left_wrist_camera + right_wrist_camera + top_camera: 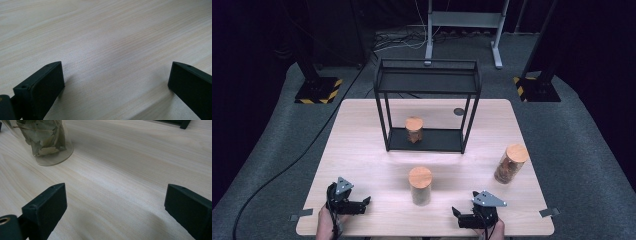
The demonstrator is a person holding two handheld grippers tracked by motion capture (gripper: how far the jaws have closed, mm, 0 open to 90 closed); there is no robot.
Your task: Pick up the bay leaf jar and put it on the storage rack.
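Jar of clear glass with a round wooden lid (420, 185), holding dried leaves, is seen near the front edge of the table, between the two grippers and closest to them; its base (50, 150) appears at the upper left of the right gripper view, standing upright and apart from the jaws.

Light wood-grain rectangular table (362, 150) is noted as the largest item. A black metal two-tier wire-frame shelf (427, 80) is set at the middle of its far half. One small wooden-lidded glass jar with brown contents (414, 129) is placed on the shelf's lower tier. A taller wooden-lidded glass jar with brown contents (510, 163) is found at the right side of the table, seemingly tilted.

Left gripper (365, 202) is held low at the front left, jaws spread wide over bare wood, nothing gripped. Right gripper (456, 213) is held at the front right, jaws likewise spread wide, nothing between them.
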